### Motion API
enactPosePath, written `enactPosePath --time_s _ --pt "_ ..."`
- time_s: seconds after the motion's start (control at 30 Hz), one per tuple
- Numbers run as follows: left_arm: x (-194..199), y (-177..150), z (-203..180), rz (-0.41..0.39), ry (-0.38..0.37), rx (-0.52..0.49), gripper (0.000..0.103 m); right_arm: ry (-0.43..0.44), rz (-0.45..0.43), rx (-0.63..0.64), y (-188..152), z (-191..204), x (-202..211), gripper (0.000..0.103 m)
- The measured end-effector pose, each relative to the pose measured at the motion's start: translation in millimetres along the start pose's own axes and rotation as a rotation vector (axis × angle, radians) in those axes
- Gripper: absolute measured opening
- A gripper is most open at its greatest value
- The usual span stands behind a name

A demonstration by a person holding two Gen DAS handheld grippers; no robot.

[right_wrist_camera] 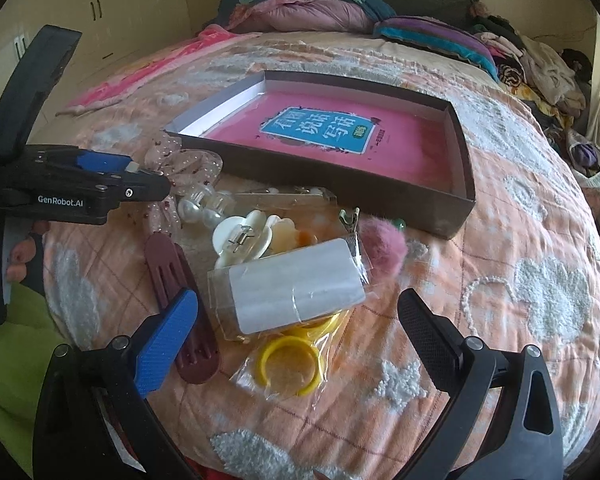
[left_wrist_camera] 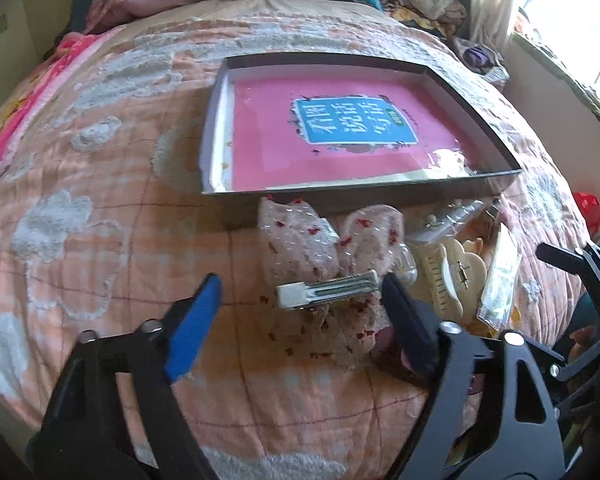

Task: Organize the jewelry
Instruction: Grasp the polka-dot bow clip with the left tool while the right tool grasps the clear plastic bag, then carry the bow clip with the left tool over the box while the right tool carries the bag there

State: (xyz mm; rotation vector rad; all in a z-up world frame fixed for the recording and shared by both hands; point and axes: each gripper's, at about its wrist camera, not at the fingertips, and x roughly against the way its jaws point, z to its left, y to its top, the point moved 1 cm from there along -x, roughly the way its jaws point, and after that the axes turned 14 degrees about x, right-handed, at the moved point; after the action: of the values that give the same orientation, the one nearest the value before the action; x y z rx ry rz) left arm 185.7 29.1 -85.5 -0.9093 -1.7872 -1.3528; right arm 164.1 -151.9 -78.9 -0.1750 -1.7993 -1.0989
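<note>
A shallow dark box [left_wrist_camera: 380, 194] [right_wrist_camera: 380, 196] with a pink book inside lies on the bed. In front of it is a pile of hair accessories. My left gripper [left_wrist_camera: 300, 298] is open around a sheer bow clip [left_wrist_camera: 300, 240] with a white metal clasp [left_wrist_camera: 328, 290], fingers on either side, not touching. In the right wrist view the left gripper [right_wrist_camera: 148, 180] is at the bow [right_wrist_camera: 188, 168]. My right gripper [right_wrist_camera: 300, 320] is open over a plastic packet [right_wrist_camera: 296, 288] and yellow rings [right_wrist_camera: 288, 364]. A cream claw clip [right_wrist_camera: 244, 238], a maroon clip [right_wrist_camera: 180, 300] and a pink pompom [right_wrist_camera: 384, 248] lie nearby.
The bed has a peach quilt [right_wrist_camera: 520, 280] with white cloud patches. Folded blankets and pillows [right_wrist_camera: 320, 12] are piled at the headboard, clothes [right_wrist_camera: 540, 68] at the right. Cupboards [right_wrist_camera: 120, 12] stand at the back left. A window [left_wrist_camera: 560, 12] is at the right.
</note>
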Motion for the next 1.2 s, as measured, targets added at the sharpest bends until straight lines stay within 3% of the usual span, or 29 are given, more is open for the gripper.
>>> enactPosePath --time_s 0.03,0.13,0.33,0.4,0.57,0.97,1.2 --pt "-1 -1 -1 0.006 -0.018 -0.007 0.052 -0.001 0.002 -0.003 0 -2 -3 0.099" --pt "-5 -2 -5 0.010 -0.056 -0.030 0.036 0.003 0.003 -0.006 2 -3 -7 0.099" --pt "5 0 -5 -0.030 -0.075 -0.049 0.035 0.010 0.022 0.009 7 -3 -18 0.099" --pt "13 2 -2 -0.048 -0.080 -0.047 0.035 0.016 0.021 0.013 7 -3 -20 0.090" --pt "31 11 7 -0.077 -0.095 -0.025 0.035 0.018 -0.005 0.000 3 -6 -14 0.085" --pt "64 41 17 -0.147 -0.099 0.012 0.035 -0.061 -0.112 -0.175 -15 -56 44 0.084" --pt "78 72 0 -0.199 -0.107 -0.007 0.035 -0.127 -0.169 -0.211 -3 -89 76 0.084"
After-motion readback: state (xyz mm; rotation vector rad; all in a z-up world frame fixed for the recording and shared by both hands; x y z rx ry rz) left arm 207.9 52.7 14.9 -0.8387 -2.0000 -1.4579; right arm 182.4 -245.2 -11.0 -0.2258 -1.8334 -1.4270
